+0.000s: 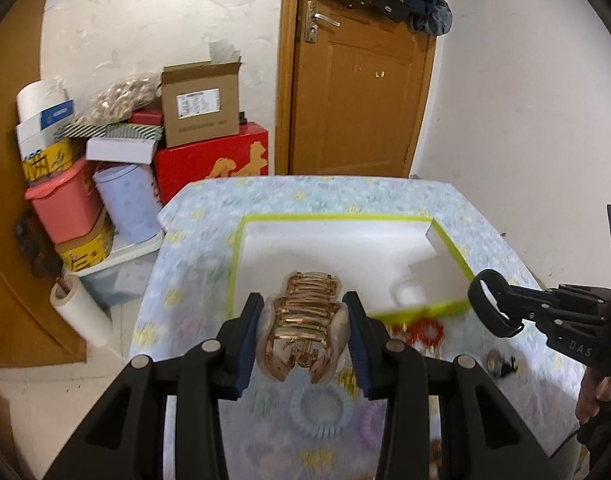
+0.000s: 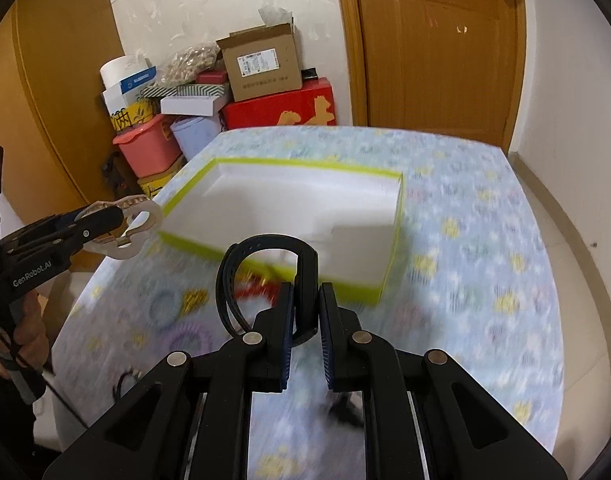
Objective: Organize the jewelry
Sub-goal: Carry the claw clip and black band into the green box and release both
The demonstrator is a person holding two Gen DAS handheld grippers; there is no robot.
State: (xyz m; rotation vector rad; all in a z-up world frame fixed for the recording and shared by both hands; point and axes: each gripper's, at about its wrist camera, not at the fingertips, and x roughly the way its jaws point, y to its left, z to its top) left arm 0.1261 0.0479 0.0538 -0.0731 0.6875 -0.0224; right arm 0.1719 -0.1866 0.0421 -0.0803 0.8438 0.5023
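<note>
My left gripper (image 1: 303, 340) is shut on a translucent brown-and-gold hair claw clip (image 1: 303, 324), held above the table's near side; the same clip (image 2: 133, 224) shows at the left of the right wrist view. My right gripper (image 2: 307, 320) is shut on a black wristband (image 2: 265, 276), whose loop sticks out ahead of the fingers and also shows as the wristband (image 1: 491, 304) in the left wrist view. Both hang just short of the white box with a lime-green rim (image 2: 389, 276), which lies open on the flowered tablecloth (image 2: 485, 240).
Spiral hair ties (image 1: 317, 412), a red scrunchie (image 1: 425, 330) and small dark trinkets (image 1: 503, 364) lie blurred on the cloth near the box (image 1: 235, 264). Stacked boxes and tubs (image 1: 105, 168) stand beyond the table's left side, beside a wooden door (image 1: 365, 100).
</note>
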